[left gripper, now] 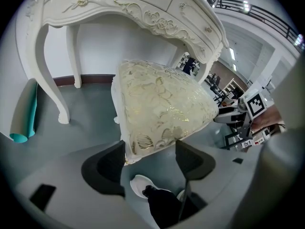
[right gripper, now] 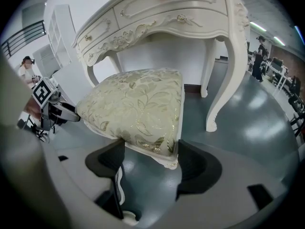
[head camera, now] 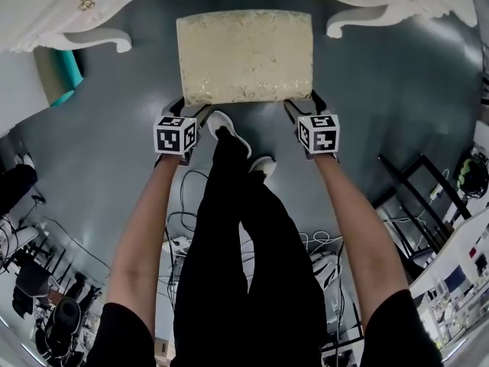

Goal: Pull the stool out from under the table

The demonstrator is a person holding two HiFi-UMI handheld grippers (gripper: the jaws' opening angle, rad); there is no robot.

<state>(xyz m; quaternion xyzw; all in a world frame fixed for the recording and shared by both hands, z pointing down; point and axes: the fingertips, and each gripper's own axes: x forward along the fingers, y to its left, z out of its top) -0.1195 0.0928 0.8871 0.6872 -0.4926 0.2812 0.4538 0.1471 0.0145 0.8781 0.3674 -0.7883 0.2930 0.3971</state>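
From the head view, one stool (head camera: 244,56) stands mostly clear of the table (head camera: 61,21) edge, between its two front legs (head camera: 348,25), with open floor (head camera: 397,75) on both sides. In the left gripper view, the left gripper (head camera: 192,107) clamps the stool's near corner. In the right gripper view, the right gripper (head camera: 303,103) clamps the other near corner.

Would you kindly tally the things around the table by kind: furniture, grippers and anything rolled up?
stool: 1
table: 1
grippers: 2 (left gripper, right gripper)
teal roll: 1
Total: 5
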